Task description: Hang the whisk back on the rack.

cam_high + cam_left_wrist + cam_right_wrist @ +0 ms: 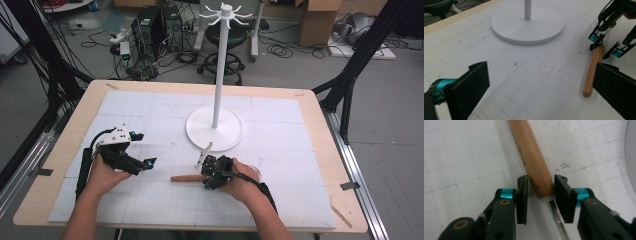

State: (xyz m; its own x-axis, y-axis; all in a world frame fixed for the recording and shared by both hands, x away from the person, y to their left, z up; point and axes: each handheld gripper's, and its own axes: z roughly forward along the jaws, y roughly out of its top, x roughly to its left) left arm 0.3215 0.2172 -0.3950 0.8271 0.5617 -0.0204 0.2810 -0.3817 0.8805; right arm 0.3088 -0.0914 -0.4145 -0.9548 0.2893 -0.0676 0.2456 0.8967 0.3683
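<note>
At the near middle of the desk (60, 165), we see the right gripper (209, 172) set over the thick end of a tool with a wooden handle (187, 178), which lies flat on the white gridded mat (280, 165) with the handle pointing left. In the right gripper view, the two black jaws stand on either side of the handle (534, 162) where it meets a pale collar and a thin metal shaft; the right-hand pad looks to be touching the wood, while a narrow slit remains at the left-hand pad, so we read the right gripper as nearly together around the handle but not yet clamped on it. The handle is not lifted; it rests on the mat.

To the left, we find the left gripper (145, 162) held just above the mat, well apart from the handle, its jaws spread wide with nothing between them. Its own view looks past those wide jaws at the handle (594, 70) lying ahead to the right, with the right gripper (607, 48) at the handle's far end.

Farther back, near the middle of the desk, stands a white stand (216, 100) with a round base, a tall pole and short arms fanned out at the top. The base lies just beyond the right gripper.
</note>
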